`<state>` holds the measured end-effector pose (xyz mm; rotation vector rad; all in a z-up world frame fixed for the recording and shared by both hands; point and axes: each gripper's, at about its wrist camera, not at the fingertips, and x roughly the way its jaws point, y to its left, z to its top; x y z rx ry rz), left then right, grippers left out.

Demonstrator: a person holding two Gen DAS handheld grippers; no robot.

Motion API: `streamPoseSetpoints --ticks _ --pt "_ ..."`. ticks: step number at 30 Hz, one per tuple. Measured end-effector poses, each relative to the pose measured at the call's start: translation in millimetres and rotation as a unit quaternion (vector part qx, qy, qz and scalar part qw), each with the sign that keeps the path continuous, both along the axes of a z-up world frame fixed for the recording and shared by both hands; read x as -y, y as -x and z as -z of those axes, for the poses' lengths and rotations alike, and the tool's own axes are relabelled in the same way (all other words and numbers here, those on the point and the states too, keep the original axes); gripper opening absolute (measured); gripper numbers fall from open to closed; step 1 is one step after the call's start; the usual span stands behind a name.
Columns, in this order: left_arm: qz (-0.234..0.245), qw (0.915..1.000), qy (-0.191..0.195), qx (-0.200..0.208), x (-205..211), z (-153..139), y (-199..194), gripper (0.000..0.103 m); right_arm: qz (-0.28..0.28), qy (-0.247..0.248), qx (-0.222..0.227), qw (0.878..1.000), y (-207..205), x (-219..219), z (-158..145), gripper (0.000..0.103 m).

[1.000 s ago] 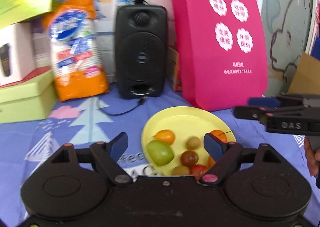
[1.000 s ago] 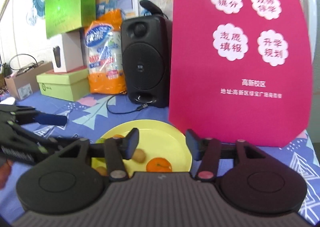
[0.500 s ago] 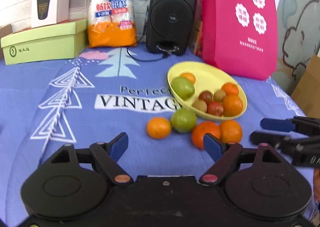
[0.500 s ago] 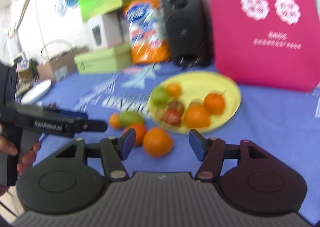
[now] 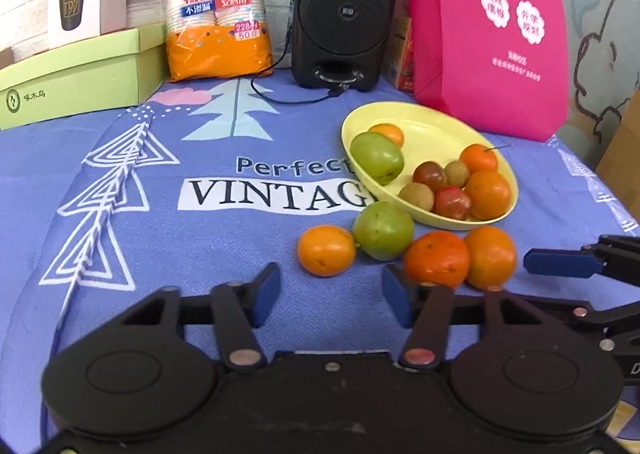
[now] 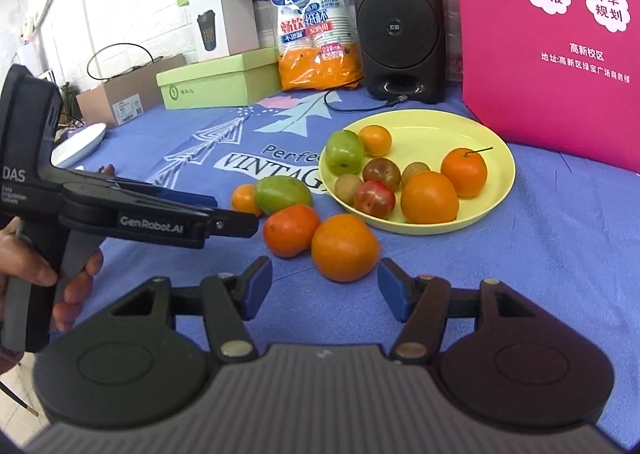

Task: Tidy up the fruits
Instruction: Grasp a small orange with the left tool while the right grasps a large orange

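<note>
Beside yellow plate [image 5: 424,121], four loose fruits [image 5: 380,230]

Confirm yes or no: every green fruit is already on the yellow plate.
No. One green fruit lies on the cloth beside the yellow plate, among oranges.

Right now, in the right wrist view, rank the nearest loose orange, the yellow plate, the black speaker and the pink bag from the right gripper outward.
1. Nearest loose orange, on the cloth just ahead of the right gripper.
2. Yellow plate, behind it, slightly right.
3 and 4. Black speaker, at the back, and pink bag, far right: too close to call.
</note>
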<state>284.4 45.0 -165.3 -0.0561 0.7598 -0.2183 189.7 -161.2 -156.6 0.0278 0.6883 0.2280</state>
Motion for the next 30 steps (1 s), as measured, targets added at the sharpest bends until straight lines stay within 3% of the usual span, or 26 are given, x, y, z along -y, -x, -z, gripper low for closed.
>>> streamPoseSetpoints --ticks 13,16,30 --pt "0.001 0.9999 0.011 0.003 1.1 3.9 -27.0 0.044 0.010 0.024 -0.007 1.000 -12.9 -3.7 7.0 0.058" --pt "0.001 0.9999 0.013 0.002 2.1 4.7 -28.0 0.035 0.012 0.024 -0.007 1.000 -16.5 -2.8 7.8 0.058" --pt "-0.003 0.9997 0.025 -0.004 -4.4 0.8 -12.8 0.034 0.009 0.052 -0.021 0.998 -31.0 -8.9 15.4 0.056"
